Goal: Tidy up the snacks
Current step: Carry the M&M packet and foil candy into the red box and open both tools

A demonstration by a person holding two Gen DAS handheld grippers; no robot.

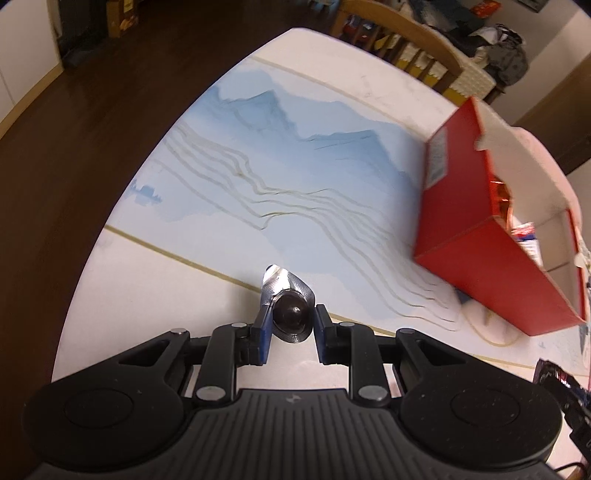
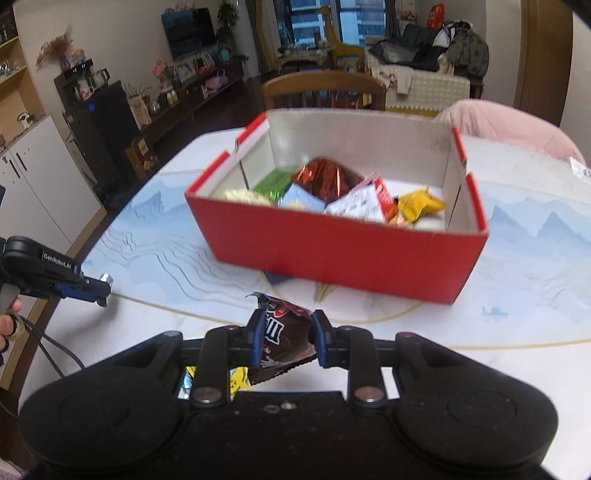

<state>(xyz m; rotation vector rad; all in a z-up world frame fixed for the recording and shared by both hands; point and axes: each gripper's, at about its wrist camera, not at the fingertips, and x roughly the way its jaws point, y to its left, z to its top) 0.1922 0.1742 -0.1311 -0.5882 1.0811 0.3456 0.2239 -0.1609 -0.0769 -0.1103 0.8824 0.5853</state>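
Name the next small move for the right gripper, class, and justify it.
Probably carry the brown packet forward and up over the red box. The right gripper is shut on it, the box stands open ahead with snacks already inside, and its near wall is higher than the packet.

Wooden chair (image 2: 323,88), television (image 2: 189,32), pink cushion (image 2: 506,120).

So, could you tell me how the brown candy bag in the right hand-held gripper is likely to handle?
The brown candy bag looks floppy: it buckles between the right hand-held gripper fingers. Its glossy film may be slippery. It is probably light, as its free corner barely sags.
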